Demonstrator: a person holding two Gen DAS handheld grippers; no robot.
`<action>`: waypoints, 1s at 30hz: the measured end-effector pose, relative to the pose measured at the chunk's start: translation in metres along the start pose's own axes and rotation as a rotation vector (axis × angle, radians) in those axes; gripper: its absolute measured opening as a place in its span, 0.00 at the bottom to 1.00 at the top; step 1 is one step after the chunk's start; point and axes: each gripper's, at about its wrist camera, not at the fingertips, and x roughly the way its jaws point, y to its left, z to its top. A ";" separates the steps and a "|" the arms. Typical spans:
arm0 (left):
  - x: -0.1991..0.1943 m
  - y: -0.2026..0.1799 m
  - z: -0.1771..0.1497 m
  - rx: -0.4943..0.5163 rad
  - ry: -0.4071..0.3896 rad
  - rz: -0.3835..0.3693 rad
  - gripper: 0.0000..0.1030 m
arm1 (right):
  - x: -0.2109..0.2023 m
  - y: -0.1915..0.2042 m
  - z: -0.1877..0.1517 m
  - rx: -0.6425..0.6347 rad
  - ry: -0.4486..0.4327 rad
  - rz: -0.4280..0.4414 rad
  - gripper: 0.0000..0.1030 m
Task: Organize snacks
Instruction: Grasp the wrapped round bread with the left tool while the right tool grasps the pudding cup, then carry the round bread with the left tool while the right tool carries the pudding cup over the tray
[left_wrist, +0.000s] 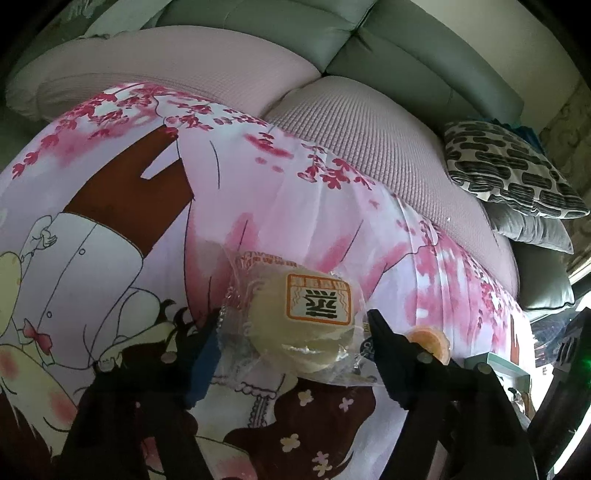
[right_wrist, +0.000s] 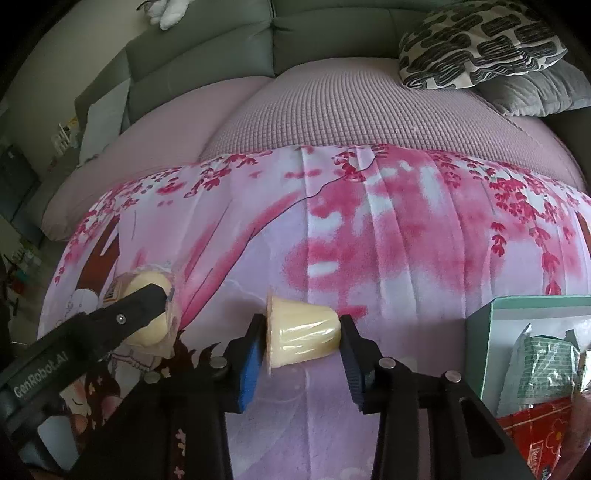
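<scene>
A round pale pastry (left_wrist: 310, 317) in a clear wrapper with an orange label lies on the pink cartoon-print cloth (left_wrist: 295, 221). My left gripper (left_wrist: 293, 325) stands open around it; the crinkled wrapper edges reach the fingers, but the pads stay off the pastry itself. A yellow jelly cup (right_wrist: 303, 332) lies on its side between the pads of my right gripper (right_wrist: 302, 325), which is shut on it, lid against the blue left pad and base against the right. In the right wrist view the pastry (right_wrist: 147, 284) shows at left under a left gripper finger (right_wrist: 140, 306).
A green-sided box (right_wrist: 476, 332) holding green and red snack packets stands at the right edge of the cloth. Behind the cloth lies a pink waffle-weave sofa cover (right_wrist: 351, 110), with a black-and-white patterned cushion (right_wrist: 476, 40) on a grey one. The box (left_wrist: 495, 363) shows beside the right gripper (left_wrist: 569, 350).
</scene>
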 end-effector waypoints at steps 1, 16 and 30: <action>-0.001 0.000 0.000 0.001 -0.001 -0.002 0.69 | 0.000 0.000 0.000 0.000 0.000 0.000 0.40; -0.028 -0.007 -0.007 0.002 -0.007 -0.013 0.64 | -0.037 -0.001 -0.018 0.001 -0.016 0.012 0.39; -0.081 -0.019 -0.028 0.010 -0.061 -0.038 0.64 | -0.088 -0.005 -0.054 0.005 -0.027 -0.002 0.39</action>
